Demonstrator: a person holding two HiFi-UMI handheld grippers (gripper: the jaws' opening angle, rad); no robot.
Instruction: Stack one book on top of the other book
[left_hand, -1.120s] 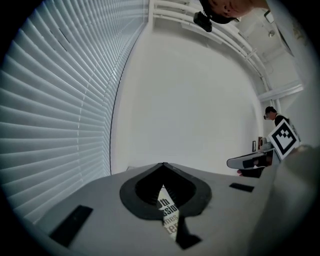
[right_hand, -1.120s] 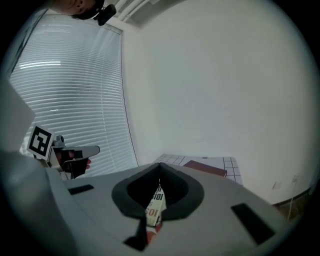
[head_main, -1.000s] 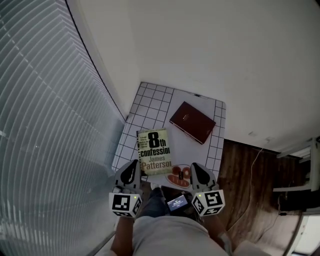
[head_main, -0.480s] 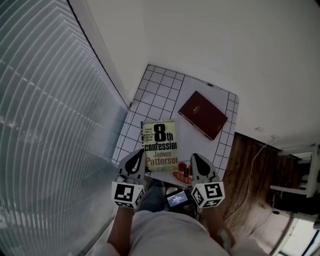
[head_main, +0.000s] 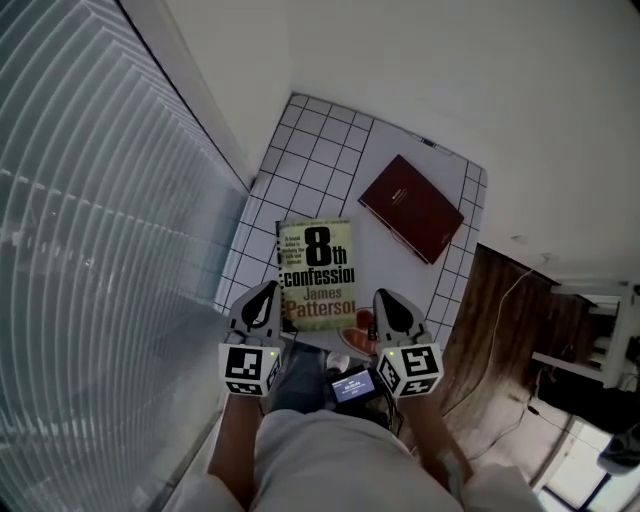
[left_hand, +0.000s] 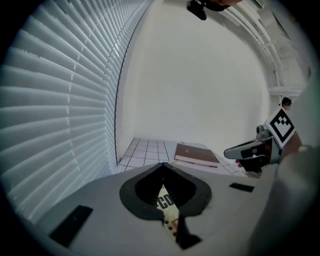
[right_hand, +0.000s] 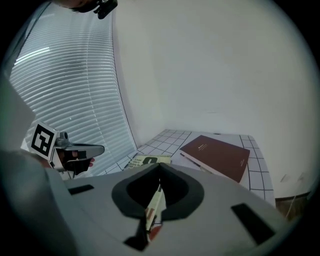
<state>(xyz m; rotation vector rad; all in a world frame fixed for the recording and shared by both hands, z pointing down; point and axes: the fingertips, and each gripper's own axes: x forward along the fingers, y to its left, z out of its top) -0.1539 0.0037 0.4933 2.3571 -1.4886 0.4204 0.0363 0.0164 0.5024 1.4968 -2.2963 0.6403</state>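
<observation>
White gridded worktop (head_main: 320, 150) fills the corner beside slatted window blinds (head_main: 90, 230). The paperback book (head_main: 318, 275) lies flat on it nearest me. The maroon book (head_main: 415, 208) lies apart from it, toward the far right corner. My left tool (head_main: 266, 295) and right tool (head_main: 384, 300) hover at the near edge, both clenched on nothing.

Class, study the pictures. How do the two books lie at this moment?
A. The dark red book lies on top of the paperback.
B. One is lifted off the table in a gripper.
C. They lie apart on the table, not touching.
C: in the head view the paperback and the dark red book both lie flat on the table with a gap between them.
</observation>
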